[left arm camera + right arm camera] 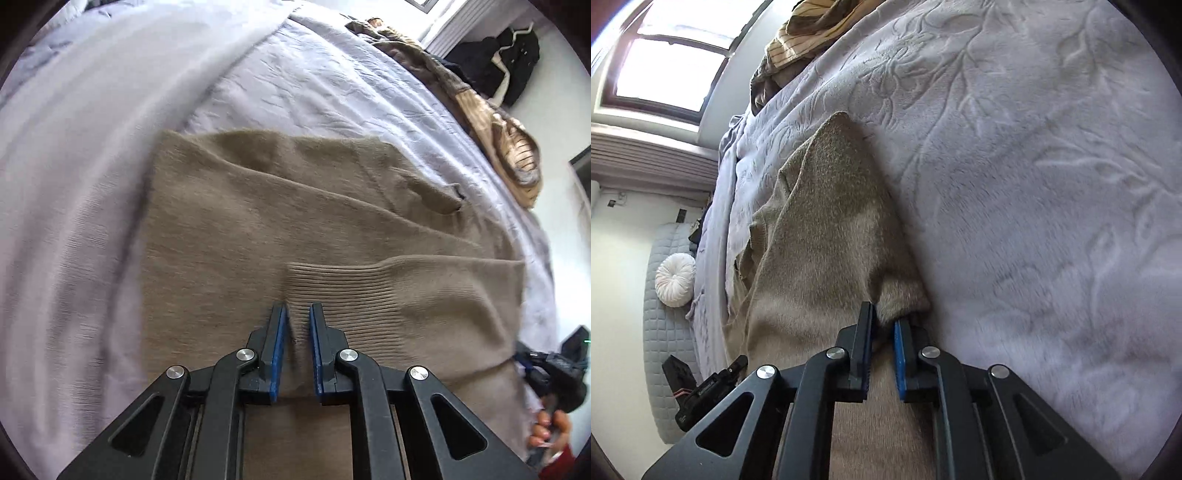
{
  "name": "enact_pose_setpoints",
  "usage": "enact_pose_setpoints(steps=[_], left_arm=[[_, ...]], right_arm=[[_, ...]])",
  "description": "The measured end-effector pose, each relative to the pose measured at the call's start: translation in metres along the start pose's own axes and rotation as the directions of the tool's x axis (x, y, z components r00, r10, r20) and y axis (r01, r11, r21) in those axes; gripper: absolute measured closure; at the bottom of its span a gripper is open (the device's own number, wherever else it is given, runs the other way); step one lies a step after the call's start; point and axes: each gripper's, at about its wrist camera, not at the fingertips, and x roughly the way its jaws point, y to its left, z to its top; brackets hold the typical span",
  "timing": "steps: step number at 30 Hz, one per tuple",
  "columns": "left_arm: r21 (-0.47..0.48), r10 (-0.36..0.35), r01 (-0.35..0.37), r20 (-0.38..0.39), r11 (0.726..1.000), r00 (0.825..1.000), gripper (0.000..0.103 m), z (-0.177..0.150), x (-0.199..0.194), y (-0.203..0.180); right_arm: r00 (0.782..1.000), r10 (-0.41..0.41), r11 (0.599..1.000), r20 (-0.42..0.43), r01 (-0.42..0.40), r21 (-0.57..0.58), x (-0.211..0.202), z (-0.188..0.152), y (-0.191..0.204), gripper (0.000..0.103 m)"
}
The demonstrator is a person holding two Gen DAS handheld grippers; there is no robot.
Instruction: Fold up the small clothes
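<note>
A tan knit sweater (258,221) lies spread on a pale lilac bed cover (332,85). Its ribbed cuff (351,295) lies folded across the body of the sweater. My left gripper (297,306) points down at the cuff's left end, shut on a pinched ridge of the ribbed knit. In the right wrist view the same sweater (827,221) runs away from me along the embossed cover (1034,184). My right gripper (884,314) is shut on a bunched corner at the sweater's right edge. The other gripper's body (701,391) shows at the lower left.
A heap of brown striped clothes (498,140) lies at the bed's far edge. Dark garments (506,62) hang by the wall. A window (665,66) is at the upper left, and a round white cushion (675,275) sits on a grey quilted pad. A hand (546,432) holds the other gripper.
</note>
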Motion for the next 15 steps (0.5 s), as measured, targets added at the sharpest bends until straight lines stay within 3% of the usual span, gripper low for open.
enact_pose_setpoints(steps=[3, 4, 5, 6, 7, 9, 12, 15], left_arm=[[0.02, 0.051, -0.051, -0.002, 0.999, 0.999, 0.087, -0.002, -0.009, 0.007], [0.026, 0.072, -0.072, -0.001, 0.997, 0.997, 0.085, -0.002, -0.012, 0.007], [0.036, 0.091, -0.091, -0.002, 0.995, 0.996, 0.076, -0.002, -0.014, 0.007], [0.045, 0.1, -0.1, -0.001, 0.994, 0.995, 0.037, -0.002, -0.015, 0.005], [0.056, 0.11, -0.111, 0.023, 0.992, 0.994, 0.011, -0.002, -0.019, 0.002], [0.09, 0.121, -0.129, 0.093, 0.988, 0.988, 0.011, -0.004, -0.028, -0.006], [0.125, 0.113, -0.122, 0.075, 0.985, 0.991, 0.011, -0.002, -0.025, -0.019], [0.153, 0.099, -0.11, 0.08, 0.982, 0.992, 0.011, 0.0, -0.024, -0.031]], right_arm=[[0.998, -0.041, 0.998, 0.043, 0.043, -0.049, -0.028, -0.001, 0.002, 0.081], [0.997, -0.043, 0.997, 0.065, 0.047, -0.061, -0.038, 0.002, -0.001, 0.072], [0.996, -0.041, 0.997, 0.079, 0.046, -0.067, -0.043, 0.006, -0.002, 0.066], [0.995, -0.042, 0.997, 0.089, 0.048, -0.065, -0.045, 0.011, -0.005, 0.057], [0.995, -0.039, 0.998, 0.091, 0.044, -0.052, -0.043, 0.019, -0.009, 0.056], [0.998, 0.016, 1.0, 0.063, -0.015, -0.019, -0.028, 0.034, -0.014, 0.056], [0.995, 0.093, 0.995, -0.025, -0.092, 0.03, 0.004, 0.047, -0.02, 0.056], [0.995, 0.062, 0.998, -0.082, -0.063, -0.01, 0.02, 0.047, -0.007, 0.085]])
